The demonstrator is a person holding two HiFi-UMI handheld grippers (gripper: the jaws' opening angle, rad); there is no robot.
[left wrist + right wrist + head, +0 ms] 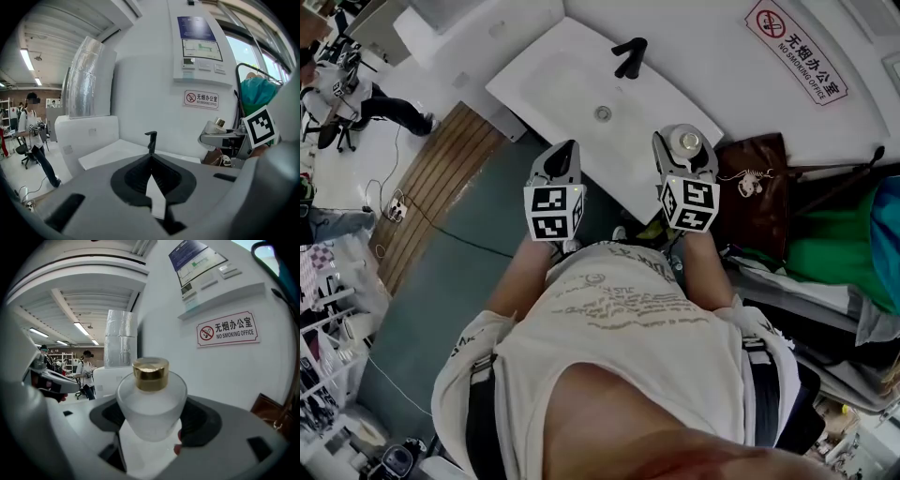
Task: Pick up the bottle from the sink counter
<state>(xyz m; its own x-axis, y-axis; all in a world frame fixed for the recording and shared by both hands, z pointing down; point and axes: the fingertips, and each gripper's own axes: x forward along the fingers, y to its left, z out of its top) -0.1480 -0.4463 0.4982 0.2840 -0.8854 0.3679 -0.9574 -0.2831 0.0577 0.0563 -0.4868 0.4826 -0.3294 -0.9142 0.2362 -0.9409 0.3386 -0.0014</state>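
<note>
A frosted glass bottle [151, 399] with a gold cap sits between the jaws of my right gripper [152, 420], which is shut on it. In the head view the bottle [689, 142] is held upright over the right end of the white sink counter [553, 75]. My left gripper [565, 152] hovers at the counter's front edge, jaws together with nothing in them. In the left gripper view the left gripper [151, 161] points at the black faucet [151, 140], and the bottle's cap [219, 123] shows at the right.
The black faucet [629, 56] and drain [603, 113] lie in the basin. A no-smoking sign [797, 52] hangs on the wall. A brown bag [759, 192] and green cloth [830, 239] sit to the right. Another person [347, 98] stands far left.
</note>
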